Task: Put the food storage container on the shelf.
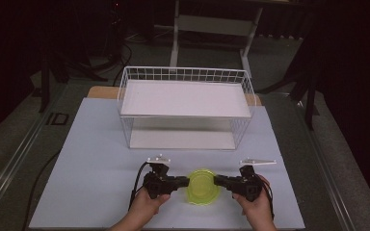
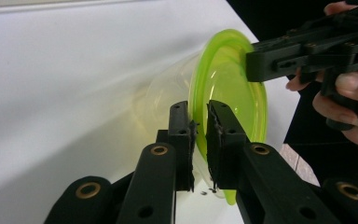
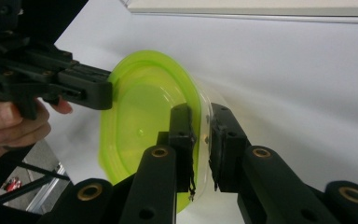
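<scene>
A round clear plastic container with a lime-green lid [image 1: 203,186] sits near the front edge of the pale bench [image 1: 91,163], between both hands. The left tool [image 1: 185,182] is clamped on the lid's left rim, jaws nearly closed around it. The right tool [image 1: 218,181] pinches the opposite rim likewise. A white wire basket shelf [image 1: 185,103] stands behind, well apart.

Overhead light falls on the table [image 1: 91,159]; surroundings far and to both sides near black. High view soft, low detail. Wire rack [image 1: 185,108] casts faint shadow beneath. In the 2 gripper views the tabletop is bright, nearly washed out; the green lid [image 2: 228,88] glows translucent, tinting the surface; near jaws slightly blurred.
</scene>
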Available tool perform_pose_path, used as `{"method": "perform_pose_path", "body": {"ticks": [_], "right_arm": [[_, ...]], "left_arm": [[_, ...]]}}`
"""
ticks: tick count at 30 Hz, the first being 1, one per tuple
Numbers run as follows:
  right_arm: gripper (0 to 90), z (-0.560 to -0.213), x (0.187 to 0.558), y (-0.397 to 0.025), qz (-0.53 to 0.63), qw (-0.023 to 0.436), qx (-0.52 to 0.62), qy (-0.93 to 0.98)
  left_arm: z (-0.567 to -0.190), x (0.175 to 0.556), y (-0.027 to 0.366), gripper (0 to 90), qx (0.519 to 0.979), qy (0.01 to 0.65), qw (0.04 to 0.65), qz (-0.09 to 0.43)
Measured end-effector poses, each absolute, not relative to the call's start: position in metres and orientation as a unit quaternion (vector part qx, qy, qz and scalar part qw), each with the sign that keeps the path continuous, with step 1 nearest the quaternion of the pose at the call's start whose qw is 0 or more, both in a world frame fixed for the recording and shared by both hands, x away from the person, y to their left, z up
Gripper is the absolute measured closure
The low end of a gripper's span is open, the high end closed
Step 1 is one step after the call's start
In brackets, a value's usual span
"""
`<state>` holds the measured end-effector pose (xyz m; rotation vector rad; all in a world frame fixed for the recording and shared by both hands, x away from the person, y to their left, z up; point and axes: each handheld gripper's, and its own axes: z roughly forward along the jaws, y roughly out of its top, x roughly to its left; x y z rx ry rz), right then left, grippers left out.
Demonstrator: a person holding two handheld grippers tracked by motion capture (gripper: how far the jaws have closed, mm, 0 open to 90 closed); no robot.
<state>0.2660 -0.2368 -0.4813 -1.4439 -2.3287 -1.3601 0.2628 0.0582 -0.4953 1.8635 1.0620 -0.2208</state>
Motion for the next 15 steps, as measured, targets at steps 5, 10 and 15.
{"method": "perform_pose_path", "body": {"ticks": [5,10,15], "right_arm": [[81.0,-0.476,0.262,-0.236,-0.448,0.043,-0.467,-0.761],[81.0,-0.465,0.26,-0.236,-0.459,0.033,-0.464,-0.757],[81.0,-0.458,0.261,-0.233,-0.462,0.027,-0.461,-0.758]], "left_arm": [[-0.487,0.264,0.061,82.8,0.762,0.429,0.476,-0.09],[-0.476,0.265,0.061,82.9,0.763,0.427,0.479,-0.085],[-0.468,0.266,0.065,83.0,0.76,0.426,0.484,-0.083]]}}
